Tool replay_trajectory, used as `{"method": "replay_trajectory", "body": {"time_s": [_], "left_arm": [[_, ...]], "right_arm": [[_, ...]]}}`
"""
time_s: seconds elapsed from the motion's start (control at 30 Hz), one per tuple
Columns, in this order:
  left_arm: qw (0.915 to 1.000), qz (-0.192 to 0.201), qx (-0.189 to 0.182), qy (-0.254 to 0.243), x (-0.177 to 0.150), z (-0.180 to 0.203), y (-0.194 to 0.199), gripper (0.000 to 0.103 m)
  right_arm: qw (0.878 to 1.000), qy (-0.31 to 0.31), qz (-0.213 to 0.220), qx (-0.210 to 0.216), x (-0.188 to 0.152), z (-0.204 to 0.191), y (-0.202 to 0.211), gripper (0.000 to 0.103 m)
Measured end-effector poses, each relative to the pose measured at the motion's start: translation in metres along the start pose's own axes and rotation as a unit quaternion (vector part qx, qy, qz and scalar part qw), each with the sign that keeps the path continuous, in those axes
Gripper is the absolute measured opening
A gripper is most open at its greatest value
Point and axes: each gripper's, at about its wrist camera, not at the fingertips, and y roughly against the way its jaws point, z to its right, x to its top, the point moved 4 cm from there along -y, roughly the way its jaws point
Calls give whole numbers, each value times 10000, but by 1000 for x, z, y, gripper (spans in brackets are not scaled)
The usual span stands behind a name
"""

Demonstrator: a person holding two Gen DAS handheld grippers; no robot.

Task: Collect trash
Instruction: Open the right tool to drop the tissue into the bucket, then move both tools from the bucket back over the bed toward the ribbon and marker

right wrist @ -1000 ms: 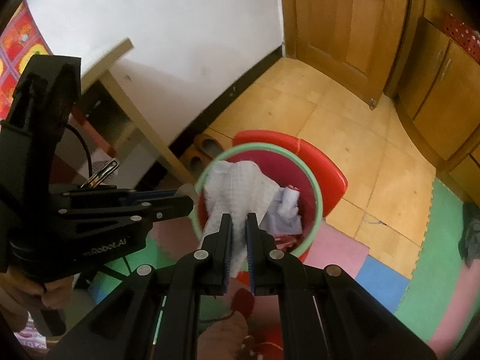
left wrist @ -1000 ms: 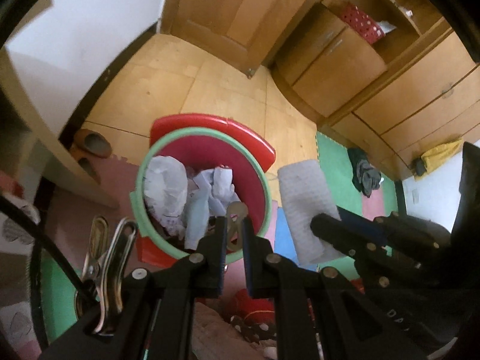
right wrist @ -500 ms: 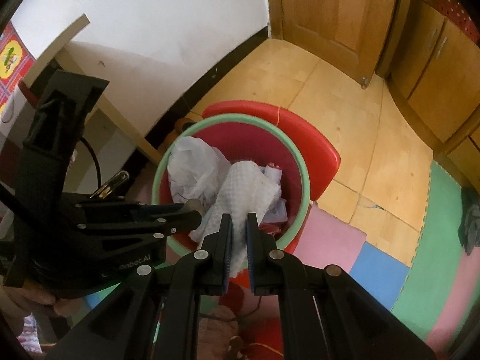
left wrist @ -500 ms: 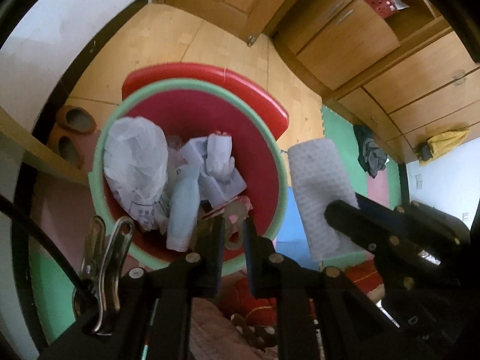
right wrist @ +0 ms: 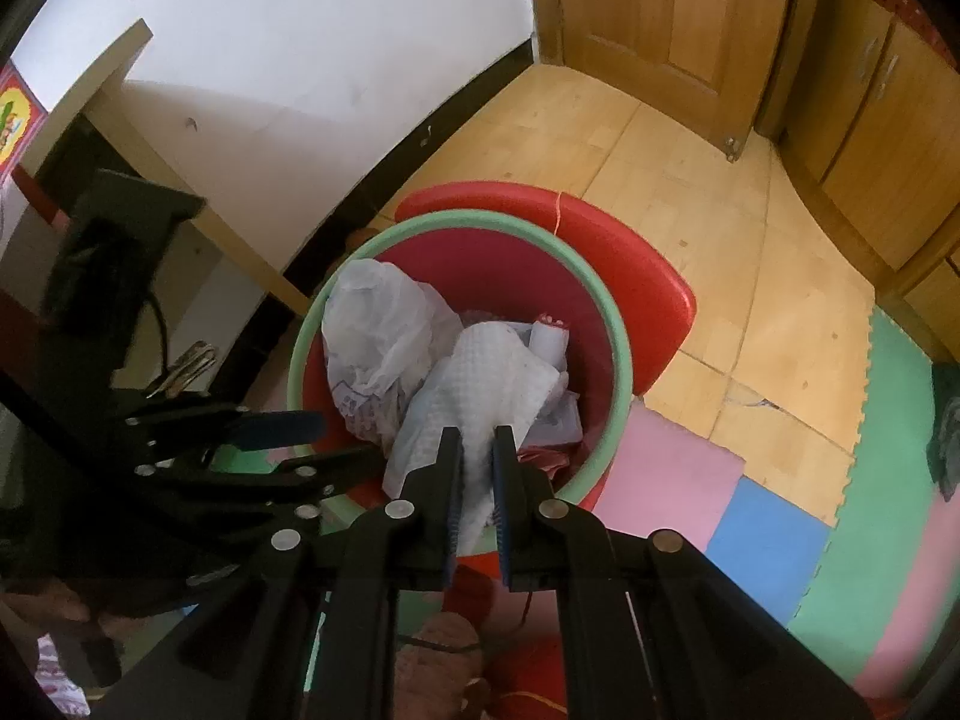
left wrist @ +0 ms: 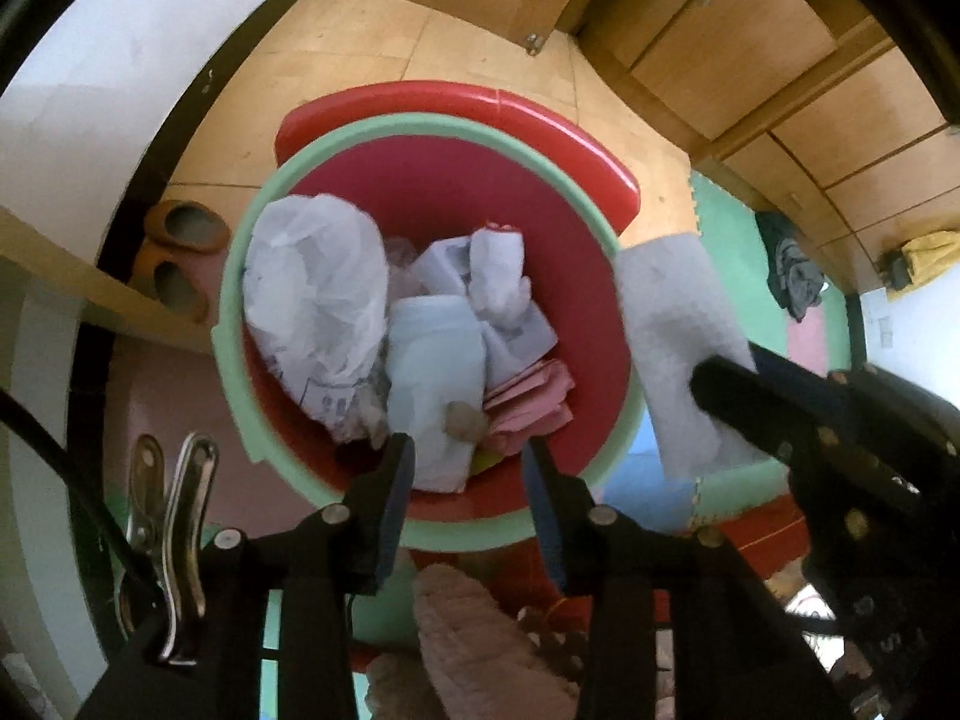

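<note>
A red bin with a green rim (left wrist: 240, 240) (right wrist: 618, 348) stands on the floor, holding a white plastic bag (left wrist: 318, 276), a pale bottle (left wrist: 432, 354), crumpled paper (left wrist: 498, 276) and pink paper (left wrist: 528, 402). My left gripper (left wrist: 467, 456) (right wrist: 336, 441) hangs over the bin's near edge with its jaws opening. A small brown scrap (left wrist: 462, 420) lies loose on the bottle just past its tips, touching neither pad. My right gripper (right wrist: 477, 438) (left wrist: 720, 372) is shut on a white paper towel (right wrist: 492, 372) (left wrist: 672, 324), which hangs over the bin.
The bin's red lid (left wrist: 540, 114) stands open behind it. Brown slippers (left wrist: 186, 228) lie under a table edge (left wrist: 90, 294) to the left. A wooden door (right wrist: 660, 30) and cabinets (left wrist: 750, 48) stand beyond. Coloured foam mats (right wrist: 768, 540) cover the floor on the right.
Both grippers have come down closer to the bin. The left jaws have parted and the brown scrap they pinched now rests on the trash. The right still holds the towel.
</note>
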Motion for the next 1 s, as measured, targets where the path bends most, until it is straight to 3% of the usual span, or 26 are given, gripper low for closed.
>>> {"method": "replay_trajectory", "body": {"time_s": [0.2,0.37,0.53,1.0], "left_arm": [[9999,-30,57,132,-8,-9,11,39],[9997,34,61,253,-8,-15,23,39],[9993,127,20,363,-9,-17,40,39],[9984,425,35,363,-17,-13,93,40]], "right_arm": [[9999,-98,-74,52,4,0,-10,11],[9998,-183,-57,90,7,-2,-10,29],[9999,-71,35,95,9,-9,-3,38],[9997,51,231,-61,14,-24,37,39]]}}
